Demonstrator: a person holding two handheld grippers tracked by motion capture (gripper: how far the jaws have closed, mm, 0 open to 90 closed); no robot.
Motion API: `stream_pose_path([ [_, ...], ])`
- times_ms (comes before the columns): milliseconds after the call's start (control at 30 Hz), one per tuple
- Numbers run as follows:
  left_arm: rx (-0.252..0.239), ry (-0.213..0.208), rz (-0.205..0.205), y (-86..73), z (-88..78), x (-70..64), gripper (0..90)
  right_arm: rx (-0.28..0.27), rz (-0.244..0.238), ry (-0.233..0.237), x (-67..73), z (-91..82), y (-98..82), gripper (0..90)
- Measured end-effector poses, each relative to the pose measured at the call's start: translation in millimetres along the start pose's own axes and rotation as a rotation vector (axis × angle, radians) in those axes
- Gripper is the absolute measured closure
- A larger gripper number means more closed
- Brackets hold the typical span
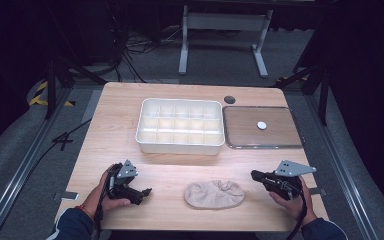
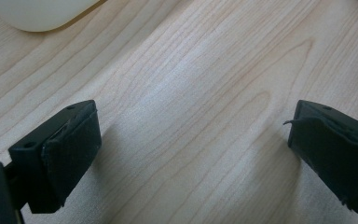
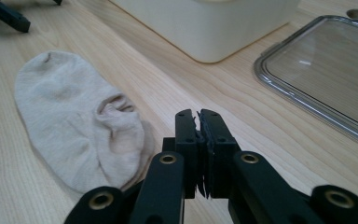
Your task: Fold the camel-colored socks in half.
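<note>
At the left of the high view, the left claw [image 1: 147,190] is lying low over the wooden desk [image 1: 110,130], held in the person's left hand [image 1: 107,192] and pointing toward the middle. In the left gripper view its jaws are standing wide apart with nothing but bare wood grain between them, and a rounded corner of the white organizer box [image 2: 42,14] is showing at the top edge.

Moving right, the beige sock [image 1: 215,194] is lying flat on the near part of the desk, between the two claws and touching neither. It is resting in front of the organizer box [image 1: 180,126], well apart from it. The box is sitting in the middle of the desk, divided into many small compartments, though what they are holding cannot be told.

Just beside the box on its right, a shallow clear tray [image 1: 262,145] is lying flat, with a small white round piece [image 1: 262,125] inside it. A dark round hole [image 1: 229,99] is showing in the desk just behind the tray's left corner.

At the right, the right claw [image 1: 254,174] is being held by the right hand [image 1: 290,197], pointing toward the sock from near its toe end. In the right gripper view its jaws are pressed together with nothing between them, and the sock [image 3: 79,121] is lying just to their left, with the box [image 3: 205,23] and the tray [image 3: 326,74] farther off.
</note>
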State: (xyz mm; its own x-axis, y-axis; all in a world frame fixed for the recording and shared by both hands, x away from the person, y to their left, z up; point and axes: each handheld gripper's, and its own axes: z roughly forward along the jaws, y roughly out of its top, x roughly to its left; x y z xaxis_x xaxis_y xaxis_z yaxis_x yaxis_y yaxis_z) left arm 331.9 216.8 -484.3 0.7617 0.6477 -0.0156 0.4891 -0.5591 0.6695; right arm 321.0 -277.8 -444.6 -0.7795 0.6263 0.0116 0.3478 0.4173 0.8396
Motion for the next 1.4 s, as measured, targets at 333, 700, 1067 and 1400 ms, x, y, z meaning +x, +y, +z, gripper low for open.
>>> stream_pose_path([
  [333,0.003,0.016,-0.014,0.5,-0.8,-2.2,3.5,0.024,-0.069,0.085,25.8,17.2,15.1,87.1],
  [700,0.019,0.045,-0.048,5.5,-3.1,-9.4,16.0,0.091,-0.136,0.157,61.5,48.7,27.3,86.7],
  [1067,0.012,0.020,-0.062,14.5,-2.0,-13.8,31.2,0.149,-0.199,0.239,97.0,78.6,31.4,87.0],
  [1400,-0.058,-0.102,-0.020,42.5,9.1,-39.3,37.7,0.198,-0.213,0.233,104.5,101.0,29.5,87.7],
])
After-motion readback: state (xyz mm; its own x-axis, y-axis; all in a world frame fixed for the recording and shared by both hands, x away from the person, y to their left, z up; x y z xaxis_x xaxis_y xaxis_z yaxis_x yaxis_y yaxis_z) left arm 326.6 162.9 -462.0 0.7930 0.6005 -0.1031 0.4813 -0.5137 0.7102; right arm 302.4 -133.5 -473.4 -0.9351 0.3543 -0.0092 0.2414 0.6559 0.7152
